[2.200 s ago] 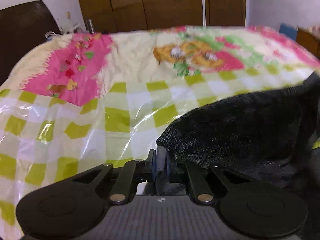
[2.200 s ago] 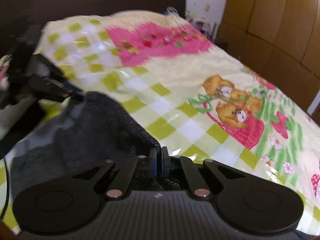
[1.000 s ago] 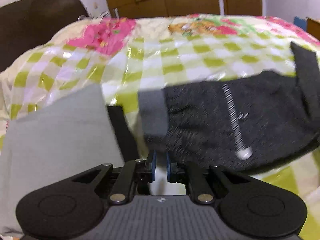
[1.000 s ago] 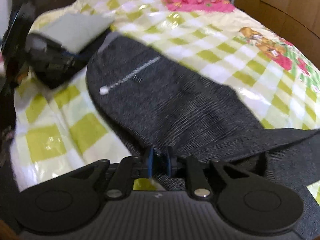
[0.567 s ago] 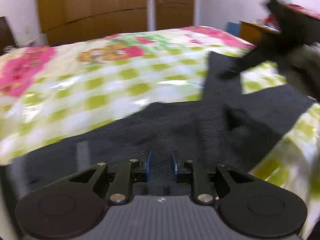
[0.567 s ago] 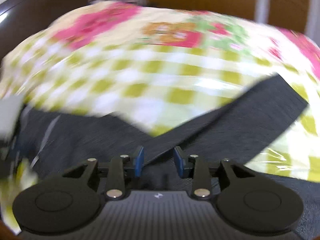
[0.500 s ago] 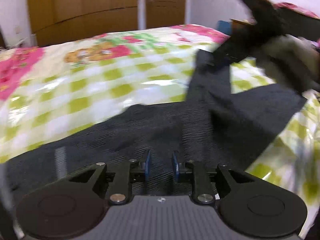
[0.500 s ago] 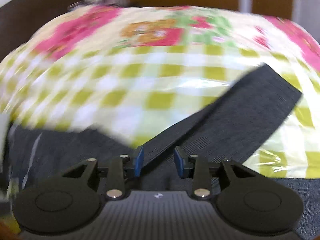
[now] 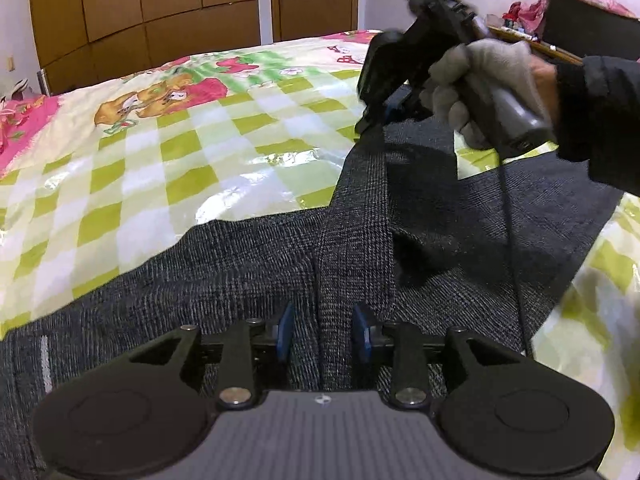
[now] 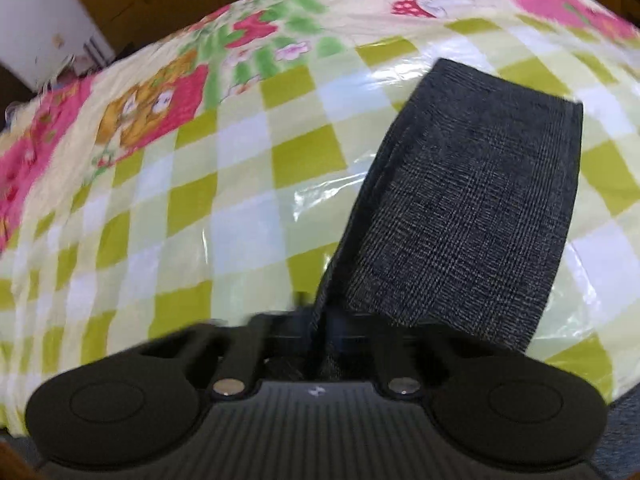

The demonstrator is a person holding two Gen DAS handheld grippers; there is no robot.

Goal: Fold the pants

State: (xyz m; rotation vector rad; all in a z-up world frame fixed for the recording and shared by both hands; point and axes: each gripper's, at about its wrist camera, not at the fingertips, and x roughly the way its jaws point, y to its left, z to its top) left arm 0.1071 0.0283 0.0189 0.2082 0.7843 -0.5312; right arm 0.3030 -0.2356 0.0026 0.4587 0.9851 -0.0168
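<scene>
- Dark grey knit pants (image 9: 248, 264) lie spread across a bed, on a glossy green-and-white checked bed cover (image 9: 168, 160); one leg runs away toward the far side.
- Fabric looks soft and limp, light, a little stretchy; judged to drape and sag wherever it is not supported, nothing fragile.
- Plastic-looking cover is shiny, so the cloth probably slides on it when dragged.
- Left gripper (image 9: 322, 336): fingers (image 9: 285, 330) partly apart and opening, a raised ridge of the pants between them, pads not pressing it.
- Right gripper (image 10: 320, 334): fingers pinched tight on the edge of the pant leg (image 10: 472, 216), which stands up slightly from the pinch; blurred here.
- From the left wrist view, a gloved hand (image 9: 480, 88) holds the right gripper (image 9: 372, 120) over the far leg.
- Best hold is judged to be hems, side seams or the waistband, where layers double and a pinch bites.
- A mid-panel pinch would likely take a single layer and bunch it.
- Two holds well apart on one edge should keep the fold line straight.
</scene>
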